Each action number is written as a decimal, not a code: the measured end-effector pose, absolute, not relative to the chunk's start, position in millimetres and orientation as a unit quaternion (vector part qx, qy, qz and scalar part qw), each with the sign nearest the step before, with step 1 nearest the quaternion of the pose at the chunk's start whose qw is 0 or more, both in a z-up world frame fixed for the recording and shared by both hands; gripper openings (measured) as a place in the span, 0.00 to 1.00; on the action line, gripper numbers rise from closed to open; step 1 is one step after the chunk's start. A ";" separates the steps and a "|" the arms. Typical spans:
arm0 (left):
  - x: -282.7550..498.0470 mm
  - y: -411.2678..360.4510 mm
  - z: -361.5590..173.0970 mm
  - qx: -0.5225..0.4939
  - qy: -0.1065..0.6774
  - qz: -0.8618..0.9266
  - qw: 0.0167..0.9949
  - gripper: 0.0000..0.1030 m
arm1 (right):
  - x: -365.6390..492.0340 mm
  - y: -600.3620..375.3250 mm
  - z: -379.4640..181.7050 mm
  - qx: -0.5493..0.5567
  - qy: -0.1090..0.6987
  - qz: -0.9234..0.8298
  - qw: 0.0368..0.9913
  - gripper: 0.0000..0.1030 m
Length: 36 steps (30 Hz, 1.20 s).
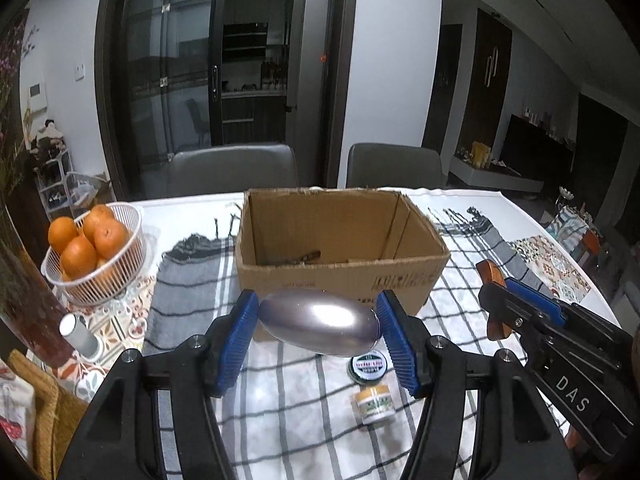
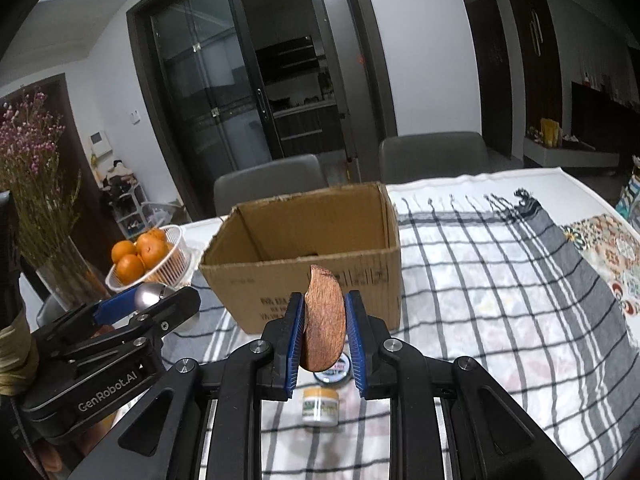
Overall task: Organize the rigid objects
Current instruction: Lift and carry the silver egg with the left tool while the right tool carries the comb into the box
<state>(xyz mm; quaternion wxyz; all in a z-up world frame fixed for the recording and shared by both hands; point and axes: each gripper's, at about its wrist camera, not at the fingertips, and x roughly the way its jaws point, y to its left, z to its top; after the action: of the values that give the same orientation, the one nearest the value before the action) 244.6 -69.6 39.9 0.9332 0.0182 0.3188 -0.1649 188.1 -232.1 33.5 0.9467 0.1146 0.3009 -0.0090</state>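
My left gripper (image 1: 318,320) is shut on a shiny silver egg-shaped object (image 1: 320,326), held above the checked cloth just in front of an open cardboard box (image 1: 340,276). My right gripper (image 2: 323,332) is shut on a flat brown wooden piece (image 2: 325,316), held on edge before the same box (image 2: 304,280). The right gripper also shows at the right of the left wrist view (image 1: 520,312), and the left gripper at the left of the right wrist view (image 2: 132,304). A dark round tin (image 1: 368,366) and a small cream jar (image 1: 374,404) lie on the cloth below the grippers.
A white basket of oranges (image 1: 92,252) stands left of the box. A small grey-capped bottle (image 1: 80,338) and a vase of dried flowers (image 2: 44,208) are at the left. Two grey chairs (image 1: 232,172) stand behind the table. Something small and dark lies inside the box (image 1: 308,257).
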 end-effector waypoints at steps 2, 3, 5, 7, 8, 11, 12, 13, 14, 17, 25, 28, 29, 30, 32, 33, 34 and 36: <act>248.0 -69.5 45.1 0.019 0.314 -0.164 0.935 0.59 | 191.1 -231.7 38.4 0.112 0.296 -0.007 0.948 0.22; 249.2 -69.7 47.0 0.020 0.312 -0.164 0.936 0.59 | 192.9 -231.5 41.2 0.111 0.293 -0.006 0.950 0.22; 253.5 -69.6 50.3 0.021 0.309 -0.161 0.937 0.59 | 196.6 -231.6 44.2 0.109 0.290 -0.005 0.951 0.22; 258.2 -68.8 53.1 0.022 0.305 -0.160 0.938 0.59 | 201.0 -232.5 47.6 0.107 0.286 -0.004 0.952 0.22; 260.5 -69.0 54.7 0.023 0.304 -0.158 0.939 0.59 | 203.0 -232.4 49.3 0.105 0.285 -0.003 0.953 0.22; 267.3 -70.1 58.6 0.025 0.301 -0.156 0.940 0.59 | 210.0 -230.9 54.4 0.098 0.281 -0.002 0.955 0.22; 269.8 -70.3 59.6 0.025 0.300 -0.156 0.941 0.59 | 212.4 -230.4 55.8 0.097 0.281 0.000 0.955 0.22; 272.0 -70.2 59.8 0.025 0.300 -0.156 0.941 0.59 | 215.0 -230.2 57.4 0.094 0.279 -0.001 0.956 0.22; 274.1 -70.3 60.4 0.024 0.300 -0.156 0.941 0.59 | 216.7 -230.3 58.4 0.092 0.278 -0.001 0.956 0.22; 282.0 -70.2 62.1 0.022 0.301 -0.157 0.940 0.59 | 224.9 -231.5 61.7 0.088 0.277 0.000 0.957 0.22; 304.1 -74.0 64.4 0.030 0.300 -0.148 0.942 0.59 | 246.1 -232.9 66.3 0.073 0.279 0.001 0.958 0.22; 311.0 -75.6 64.4 0.035 0.301 -0.146 0.942 0.59 | 254.4 -233.5 66.4 0.070 0.282 0.003 0.957 0.22; 314.1 -76.1 64.3 0.037 0.302 -0.144 0.942 0.59 | 256.7 -233.6 66.3 0.070 0.284 0.004 0.956 0.22; 316.7 -76.5 64.0 0.038 0.302 -0.143 0.942 0.59 | 259.0 -234.0 66.0 0.069 0.285 0.005 0.956 0.22; 323.2 -77.7 64.0 0.040 0.304 -0.142 0.941 0.59 | 263.9 -234.8 65.5 0.067 0.287 0.005 0.955 0.22; 325.5 -78.6 64.2 0.040 0.306 -0.142 0.941 0.59 | 267.1 -235.2 64.9 0.065 0.289 0.006 0.955 0.22; 328.6 -79.0 63.8 0.040 0.308 -0.143 0.940 0.59 | 269.8 -235.2 64.6 0.065 0.290 0.006 0.955 0.22; 334.9 -80.4 63.0 0.040 0.313 -0.144 0.938 0.59 | 274.9 -236.9 62.6 0.066 0.295 0.008 0.953 0.22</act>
<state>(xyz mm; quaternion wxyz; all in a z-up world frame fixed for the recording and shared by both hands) 334.9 -80.4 63.0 0.9378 0.0399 0.3133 -0.1438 274.9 -236.9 62.6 0.9532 0.0655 0.2949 0.0078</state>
